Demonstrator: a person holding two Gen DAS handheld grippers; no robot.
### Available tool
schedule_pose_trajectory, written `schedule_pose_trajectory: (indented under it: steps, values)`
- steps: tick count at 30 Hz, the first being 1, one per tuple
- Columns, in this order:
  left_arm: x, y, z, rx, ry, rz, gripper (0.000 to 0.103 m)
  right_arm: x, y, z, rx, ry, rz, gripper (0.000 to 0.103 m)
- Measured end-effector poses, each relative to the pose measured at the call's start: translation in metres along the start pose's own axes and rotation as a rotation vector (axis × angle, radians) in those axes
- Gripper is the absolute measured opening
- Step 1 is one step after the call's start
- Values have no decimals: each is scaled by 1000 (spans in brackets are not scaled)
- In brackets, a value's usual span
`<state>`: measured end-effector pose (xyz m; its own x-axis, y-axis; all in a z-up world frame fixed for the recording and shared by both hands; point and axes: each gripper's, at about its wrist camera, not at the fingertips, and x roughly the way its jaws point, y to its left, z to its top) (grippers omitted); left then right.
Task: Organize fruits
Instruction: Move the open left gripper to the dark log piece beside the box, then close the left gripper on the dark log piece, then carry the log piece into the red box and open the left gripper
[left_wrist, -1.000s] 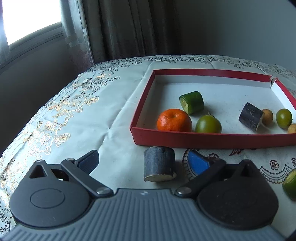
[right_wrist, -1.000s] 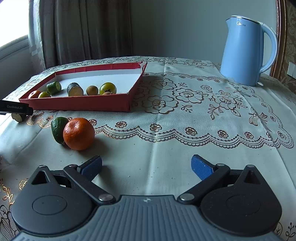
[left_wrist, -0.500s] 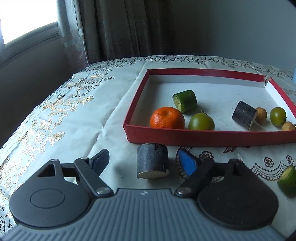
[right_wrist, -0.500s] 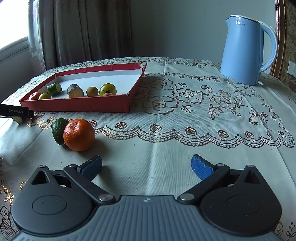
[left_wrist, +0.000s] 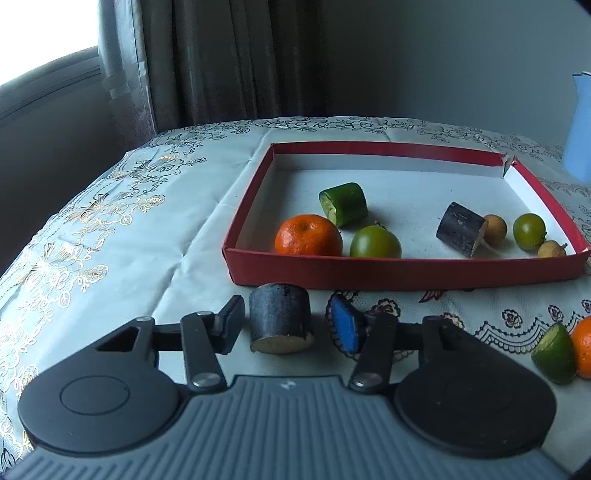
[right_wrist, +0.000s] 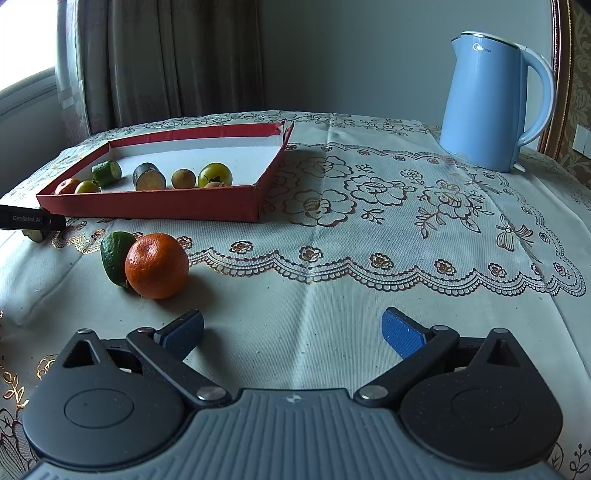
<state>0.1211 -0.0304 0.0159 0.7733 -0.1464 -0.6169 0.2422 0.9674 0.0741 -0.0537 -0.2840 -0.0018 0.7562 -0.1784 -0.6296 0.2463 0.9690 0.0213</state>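
Left hand-held gripper (left_wrist: 291, 325) — jaws parted around a dark cut cylinder (left_wrist: 279, 316) standing on the table (left_wrist: 147, 236) just in front of the red tray (left_wrist: 406, 271); left finger close beside it, right pad (left_wrist: 345, 326) a little apart, so not yet clamped.

Right hand-held gripper (right_wrist: 291, 332) — jaws wide apart, holding nothing, above bare tablecloth.

Red tray contents — orange (left_wrist: 308, 236), green cut piece (left_wrist: 344, 204), green round fruit (left_wrist: 375, 242), second dark cylinder (left_wrist: 460, 229), another green fruit (left_wrist: 529, 230), two small tan fruits (left_wrist: 495, 229).

Loose on the table — orange (right_wrist: 157, 266) touching a green wedge (right_wrist: 115, 254).

Blue kettle (right_wrist: 491, 99) — far right corner.
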Motion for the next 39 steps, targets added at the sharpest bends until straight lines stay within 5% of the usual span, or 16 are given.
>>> schedule_pose_trajectory:
  steps: [6, 25, 39]
  values:
    - [0, 2, 0, -12, -4, -20, 32, 0, 0, 0, -1, 0, -1, 103]
    - [-37, 10, 6, -45, -71, -26, 31, 0, 0, 0, -1, 0, 0, 103]
    - [-27, -48, 30, 9, -89, -106, 31, -1, 0, 0, 0, 1, 1, 103]
